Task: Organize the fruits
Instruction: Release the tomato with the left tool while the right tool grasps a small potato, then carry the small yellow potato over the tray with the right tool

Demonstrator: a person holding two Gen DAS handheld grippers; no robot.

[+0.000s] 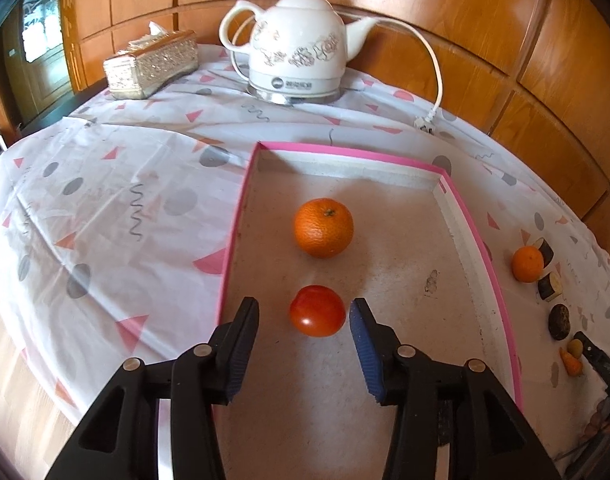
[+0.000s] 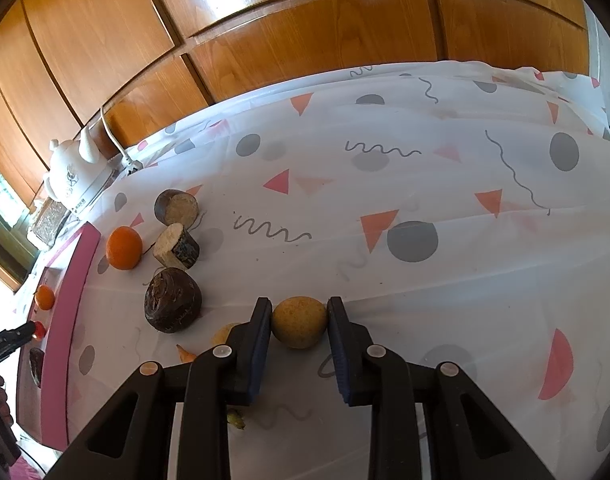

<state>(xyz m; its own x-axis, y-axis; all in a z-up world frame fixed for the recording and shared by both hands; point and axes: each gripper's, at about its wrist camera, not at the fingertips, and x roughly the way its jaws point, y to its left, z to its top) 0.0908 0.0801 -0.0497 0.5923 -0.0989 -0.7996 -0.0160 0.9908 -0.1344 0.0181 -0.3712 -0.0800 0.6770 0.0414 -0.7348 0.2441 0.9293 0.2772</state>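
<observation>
Tomato [image 1: 317, 311] is released in tray [image 1: 241, 216], left gripper [image 1: 305, 312] parted with pads clear. Yellow fruit [image 2: 299, 322] is clamped by right gripper [image 2: 299, 324] on the cloth [image 2: 425, 168]. Both judged round, light, roll-prone; best squeezed gently across the middle.

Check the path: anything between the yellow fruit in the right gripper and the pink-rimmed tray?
Yes. The right gripper is shut on the yellow fruit; toward the tray sit a dark brown root, a cut root piece and an orange.
</observation>
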